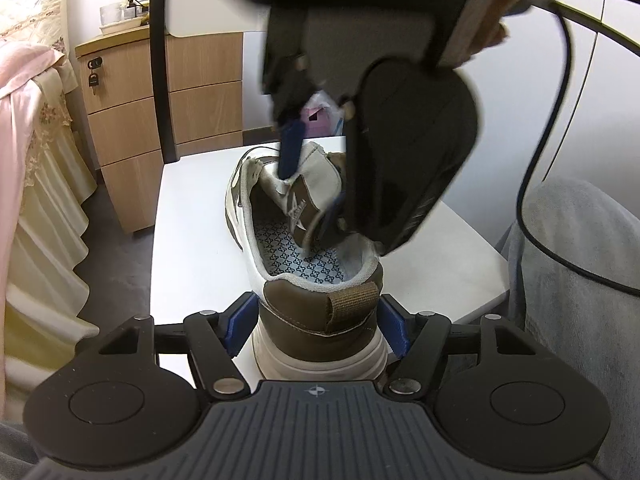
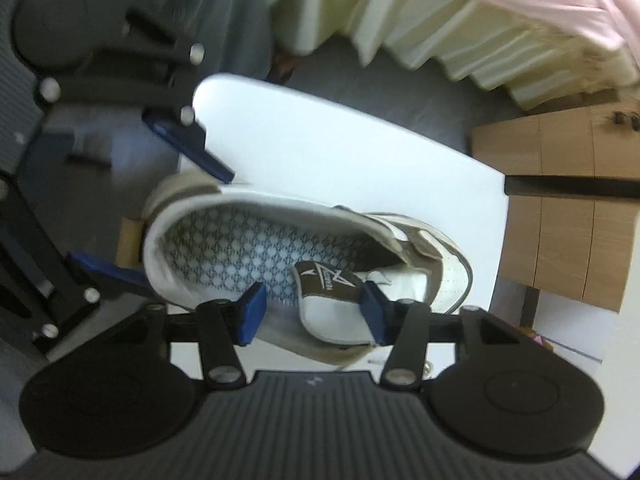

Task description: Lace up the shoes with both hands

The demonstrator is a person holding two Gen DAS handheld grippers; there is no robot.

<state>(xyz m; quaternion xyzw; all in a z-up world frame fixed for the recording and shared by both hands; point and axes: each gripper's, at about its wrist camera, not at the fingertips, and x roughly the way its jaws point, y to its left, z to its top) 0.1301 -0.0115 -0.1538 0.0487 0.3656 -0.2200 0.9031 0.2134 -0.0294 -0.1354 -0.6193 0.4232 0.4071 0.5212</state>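
our left gripper (image 1: 316, 330) has its blue fingers (image 1: 240, 326) set on either side of the heel of the shoe (image 1: 320, 312), the pads lying against the brown heel counter, so we read it as clamped on the heel. our right gripper (image 2: 312, 312) has its fingers (image 2: 252, 312) parted above the mouth of the shoe, straddling the brown-and-white tongue (image 2: 332, 296) without pressing it; nothing is pinched between them. from the left wrist view this right gripper hangs steeply over the shoe, one blue pad against the tongue's far side and the other near the collar. the shoe stands upright on the small white table (image 1: 192, 240), heel toward us in the left view, its patterned insole (image 1: 304, 256) showing. we see no lace clearly in either view. a wooden drawer unit (image 1: 128, 112) stands beyond the table, a frilled cream bed skirt (image 2: 460, 52) to the side, and a black cable (image 1: 532, 184) hangs by a grey trouser leg (image 1: 580, 280).
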